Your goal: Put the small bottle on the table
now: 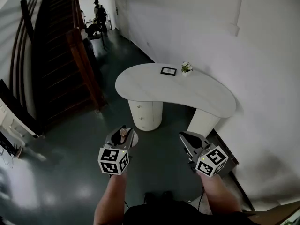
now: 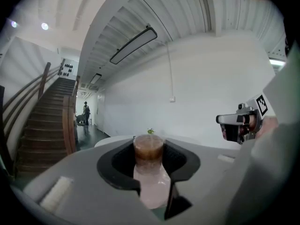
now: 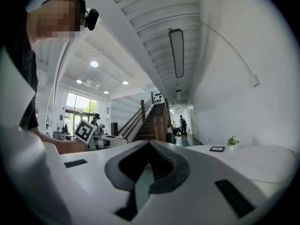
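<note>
White wall (image 1: 211,32) fills the upper right of the head view, and dark glossy floor (image 1: 154,165) runs under everything. A brown staircase (image 1: 56,55) climbs the upper left, with a person (image 1: 99,13) standing far off at the top edge.

Centre frame sits the white, kidney-shaped bench (image 1: 154,86) on its two rounded pedestals, its top mostly bare. Towards its far edge, right of centre, there's a small dark picture frame (image 1: 168,71) lying flat, and just beside it a little potted plant (image 1: 186,67).

Down in the lower half, both arms reach in from the bottom edge, well short of the bench. The left hand-held gripper (image 1: 122,131) is at lower centre-left, its marker cube (image 1: 113,161) nearest the camera, and it's grasping the small bottle (image 2: 149,161). In the left gripper view the dark pads hug the bottle on both sides. Its long axis runs up and down that frame, with the brown end at the top, towards the bench and plant behind it. The pale pink body trails down to the bottom edge. Whether it stands upright or leans forward along the jaws can't be told.

The right hand-held gripper (image 1: 186,138) hangs at lower centre-right, apart from the left one. It's clenched, with the tips drawn together and nothing between them, only a sliver of floor showing through.
</note>
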A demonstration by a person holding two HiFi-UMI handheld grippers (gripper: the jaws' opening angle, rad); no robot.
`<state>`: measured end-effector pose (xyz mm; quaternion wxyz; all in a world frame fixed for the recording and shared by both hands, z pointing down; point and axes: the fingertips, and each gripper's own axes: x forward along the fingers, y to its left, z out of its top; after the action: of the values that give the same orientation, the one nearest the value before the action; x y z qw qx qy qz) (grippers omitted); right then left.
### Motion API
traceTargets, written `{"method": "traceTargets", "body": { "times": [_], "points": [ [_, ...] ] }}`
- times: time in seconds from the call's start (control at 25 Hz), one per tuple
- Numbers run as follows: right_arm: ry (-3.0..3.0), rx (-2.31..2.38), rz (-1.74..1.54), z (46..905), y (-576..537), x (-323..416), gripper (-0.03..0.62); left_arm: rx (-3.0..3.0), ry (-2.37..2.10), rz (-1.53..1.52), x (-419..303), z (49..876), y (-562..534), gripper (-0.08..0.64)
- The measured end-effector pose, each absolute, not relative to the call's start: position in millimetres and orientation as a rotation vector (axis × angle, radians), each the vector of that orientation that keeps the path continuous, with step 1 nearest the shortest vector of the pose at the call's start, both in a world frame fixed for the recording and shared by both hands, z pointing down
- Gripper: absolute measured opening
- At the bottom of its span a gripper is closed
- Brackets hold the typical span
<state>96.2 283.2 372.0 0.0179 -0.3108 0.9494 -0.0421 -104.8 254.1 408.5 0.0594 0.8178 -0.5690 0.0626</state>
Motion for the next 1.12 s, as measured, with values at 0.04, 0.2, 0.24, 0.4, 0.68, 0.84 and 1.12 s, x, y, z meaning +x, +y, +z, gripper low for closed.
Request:
{"method": "traceTargets", "body": {
  "times": [0.04, 0.2, 0.24, 0.4, 0.68, 0.84, 1.12],
  "points": [
    [2.954, -0.946, -0.116, 370.0, 283.9, 94.3, 0.009, 2.472, -1.728, 0.185, -105.2, 407.7, 253.9, 0.138],
    [2.987, -0.875, -0.037, 363.4, 290.5, 90.7, 0.011, 2.463, -1.74, 0.191, -102.7, 405.0, 251.8, 0.138],
    [2.99, -0.87, -0.025, 361.8, 291.4, 91.6, 0.011, 2.461, -1.747, 0.19, -102.0, 403.4, 252.0, 0.138],
    [2.958, -0.909, -0.068, 367.8, 283.2, 112.8, 0.011, 2.459, -1.769, 0.178, -92.3, 400.2, 251.7, 0.138],
    [2.907, -0.972, -0.136, 370.8, 271.3, 149.5, 0.011, 2.45, -1.764, 0.152, -75.7, 404.5, 258.5, 0.138],
    [2.91, -0.977, -0.189, 378.7, 266.5, 154.9, 0.011, 2.429, -1.75, 0.145, -72.7, 412.8, 253.2, 0.138],
    [2.919, -1.009, -0.221, 393.0, 239.2, 157.0, 0.011, 2.437, -1.726, 0.137, -72.5, 427.6, 217.0, 0.137]
  ]
}}
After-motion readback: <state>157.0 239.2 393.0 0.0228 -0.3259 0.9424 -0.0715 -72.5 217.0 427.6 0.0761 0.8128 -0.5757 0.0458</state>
